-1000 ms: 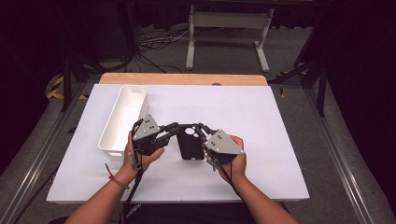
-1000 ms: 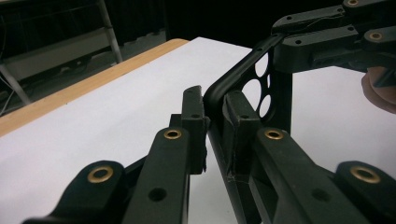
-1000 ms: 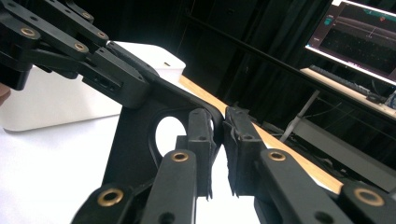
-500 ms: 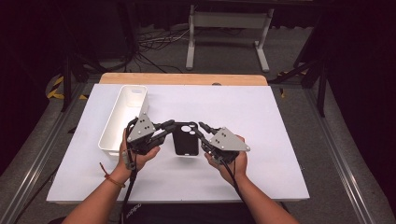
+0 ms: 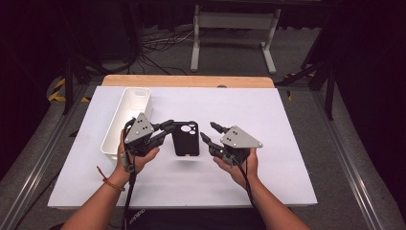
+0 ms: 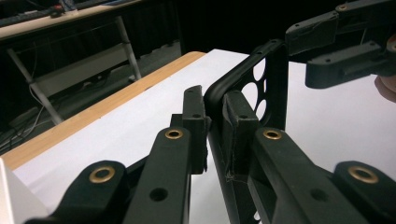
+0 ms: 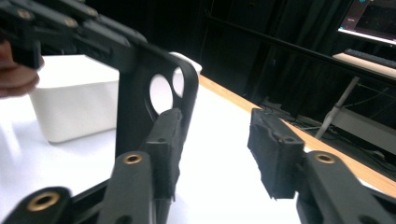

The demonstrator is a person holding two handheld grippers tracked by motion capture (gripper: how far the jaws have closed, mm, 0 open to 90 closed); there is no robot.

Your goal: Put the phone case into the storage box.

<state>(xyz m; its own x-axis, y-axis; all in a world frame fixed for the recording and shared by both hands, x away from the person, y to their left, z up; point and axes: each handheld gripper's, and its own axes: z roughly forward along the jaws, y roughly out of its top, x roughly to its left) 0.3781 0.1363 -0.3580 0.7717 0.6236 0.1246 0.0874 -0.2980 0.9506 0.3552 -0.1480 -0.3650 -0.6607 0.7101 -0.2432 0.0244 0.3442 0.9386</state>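
A black phone case [image 5: 186, 139] with round camera holes hangs a little above the white table, gripped at its left edge by my left gripper [image 5: 167, 130]. In the left gripper view the two pads [image 6: 212, 114] pinch the case's rim [image 6: 275, 74]. My right gripper [image 5: 208, 132] stands just right of the case, apart from it. Its jaws have just been opening, and in the right gripper view the gap between them [image 7: 217, 135] holds nothing. There the case [image 7: 135, 93] stands beyond the left jaw.
A long white bin [image 5: 129, 110] lies at the left of the white tabletop [image 5: 277, 120], close behind my left hand. A wooden strip [image 5: 191, 80] borders the table's far edge. A metal stand and cables sit on the floor beyond.
The right gripper's jaws have parted and come off the case's right side. The case stays in the left gripper, which has barely moved.
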